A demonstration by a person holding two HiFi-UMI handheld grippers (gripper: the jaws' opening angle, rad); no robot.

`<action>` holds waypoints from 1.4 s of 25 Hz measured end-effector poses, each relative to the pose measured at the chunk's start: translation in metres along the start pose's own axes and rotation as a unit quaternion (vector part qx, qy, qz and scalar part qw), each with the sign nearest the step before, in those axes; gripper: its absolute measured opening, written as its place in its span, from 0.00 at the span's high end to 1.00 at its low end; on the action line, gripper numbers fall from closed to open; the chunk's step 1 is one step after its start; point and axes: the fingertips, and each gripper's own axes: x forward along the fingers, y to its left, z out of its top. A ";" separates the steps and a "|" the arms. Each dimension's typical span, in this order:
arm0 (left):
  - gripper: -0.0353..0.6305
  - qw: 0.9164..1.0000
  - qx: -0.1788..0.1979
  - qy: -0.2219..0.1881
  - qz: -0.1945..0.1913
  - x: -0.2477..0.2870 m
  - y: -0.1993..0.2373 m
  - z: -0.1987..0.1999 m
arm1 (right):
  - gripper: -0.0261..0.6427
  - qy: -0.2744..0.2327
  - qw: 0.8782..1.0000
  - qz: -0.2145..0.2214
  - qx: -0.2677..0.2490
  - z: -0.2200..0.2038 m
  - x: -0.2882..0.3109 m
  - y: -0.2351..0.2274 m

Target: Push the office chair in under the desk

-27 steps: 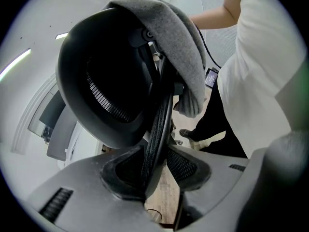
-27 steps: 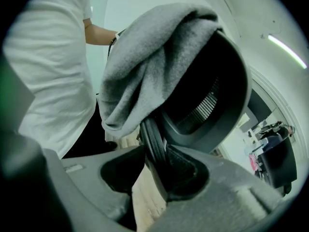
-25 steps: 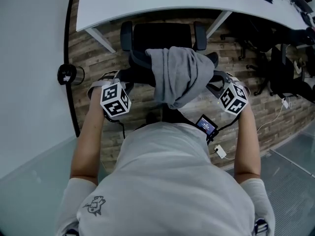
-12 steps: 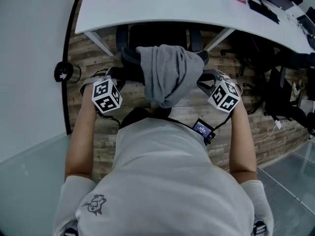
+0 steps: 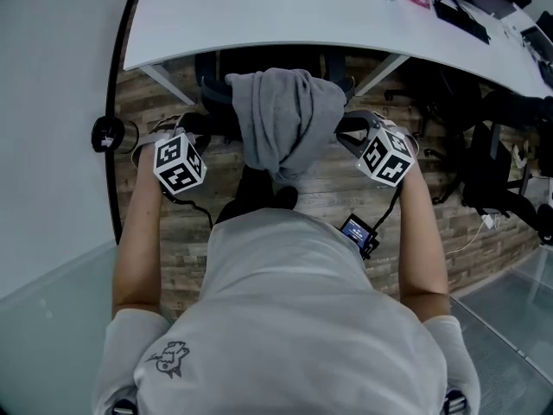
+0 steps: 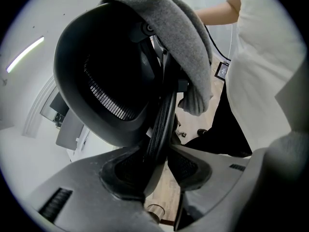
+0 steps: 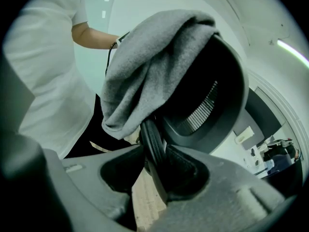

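The black office chair [image 5: 210, 83] stands with its seat and armrests under the white desk [image 5: 259, 15]; a grey garment [image 5: 281, 124] hangs over its backrest. My left gripper [image 5: 201, 130] holds the backrest's left side and my right gripper [image 5: 350, 128] the right side. In the left gripper view the backrest's thin black rim [image 6: 161, 124] runs between the pads of the left gripper [image 6: 161, 166], which is shut on it. In the right gripper view the right gripper [image 7: 154, 170] likewise pinches the rim [image 7: 152, 139] below the garment [image 7: 149, 66].
A pale wall with a round black fitting [image 5: 108, 134] lies close on the left. More black chairs and stands [image 5: 492, 145] crowd the floor at the right. Dark items [image 5: 458, 7] sit on the desk's far right. A small lit device [image 5: 359, 230] hangs on a cable at the person's waist.
The chair has rolled forward, so its seat and armrests now lie under the desk edge. Both grippers moved forward with the backrest.
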 end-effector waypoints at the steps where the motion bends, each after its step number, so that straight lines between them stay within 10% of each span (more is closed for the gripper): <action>1: 0.71 1.000 0.000 0.001 0.001 0.002 0.005 0.001 | 0.76 0.000 1.000 0.000 -0.001 0.000 0.002 -0.005; 35: 0.71 1.000 0.001 0.001 0.005 0.085 0.218 -0.014 | 0.76 0.018 1.000 0.000 0.013 0.038 0.090 -0.215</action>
